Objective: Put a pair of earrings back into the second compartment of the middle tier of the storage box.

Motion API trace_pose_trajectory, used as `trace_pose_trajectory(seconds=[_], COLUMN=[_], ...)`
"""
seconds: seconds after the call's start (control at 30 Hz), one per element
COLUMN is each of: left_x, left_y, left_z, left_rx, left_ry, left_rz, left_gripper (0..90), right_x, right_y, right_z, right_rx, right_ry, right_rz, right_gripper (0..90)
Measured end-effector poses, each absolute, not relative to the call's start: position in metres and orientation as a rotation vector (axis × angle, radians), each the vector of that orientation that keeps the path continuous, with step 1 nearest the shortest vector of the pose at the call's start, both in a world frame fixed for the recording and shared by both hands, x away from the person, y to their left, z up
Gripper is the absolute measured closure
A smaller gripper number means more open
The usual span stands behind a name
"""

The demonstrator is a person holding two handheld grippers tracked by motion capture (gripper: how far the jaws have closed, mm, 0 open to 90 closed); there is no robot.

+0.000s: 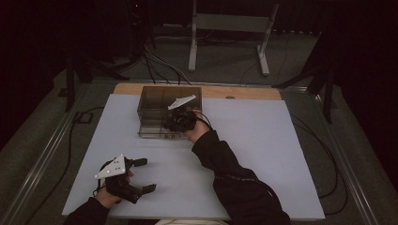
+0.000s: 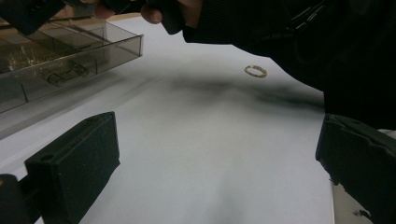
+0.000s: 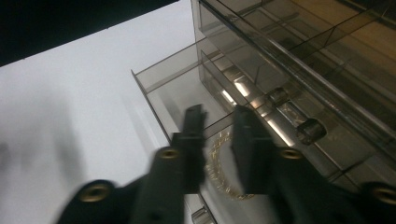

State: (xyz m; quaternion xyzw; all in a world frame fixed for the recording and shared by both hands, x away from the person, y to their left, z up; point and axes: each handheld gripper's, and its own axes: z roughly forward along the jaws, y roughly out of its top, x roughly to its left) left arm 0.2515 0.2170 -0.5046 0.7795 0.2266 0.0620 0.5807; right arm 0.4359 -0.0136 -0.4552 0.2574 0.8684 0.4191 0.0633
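A smoky clear drawer box (image 1: pixel 159 101) stands at the back middle of the white table. My right gripper (image 1: pixel 177 123) reaches into its pulled-out drawer (image 3: pixel 163 79). In the right gripper view its jaws (image 3: pixel 219 114) stand a narrow gap apart, with nothing between the tips. A gold chain bracelet (image 3: pixel 219 179) lies on the drawer floor just beneath them. My left gripper (image 1: pixel 145 175) hovers over the near left of the table, wide open and empty (image 2: pixel 219 123). A small gold ring (image 2: pixel 255 71) lies on the table beyond it, beside the person's dark sleeve (image 2: pixel 299 42).
The white table top (image 1: pixel 263 140) spreads to the right of the arm. Cables (image 1: pixel 324 154) trail off the right edge, and a metal stand (image 1: pixel 230 28) stands on the floor behind. The box (image 2: pixel 70 51) has several small compartments.
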Motion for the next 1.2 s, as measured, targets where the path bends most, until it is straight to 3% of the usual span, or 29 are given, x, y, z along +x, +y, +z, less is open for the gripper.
trace_pose_trajectory(seconds=[0.6, 1.2], left_x=[0.252, 0.252], left_y=[0.217, 0.216], left_z=[-0.504, -0.505], left_rx=[1.822, 1.82], left_ry=[0.533, 0.536], left_rz=[0.146, 0.142], left_gripper=[0.6, 0.6], right_x=[0.415, 0.394], right_y=[-0.033, -0.098], right_z=[-0.429, -0.41], right_rx=[0.795, 0.812], right_ry=[2.624, 2.566], right_rz=[1.403, 1.432], right_gripper=[19.0, 3.7])
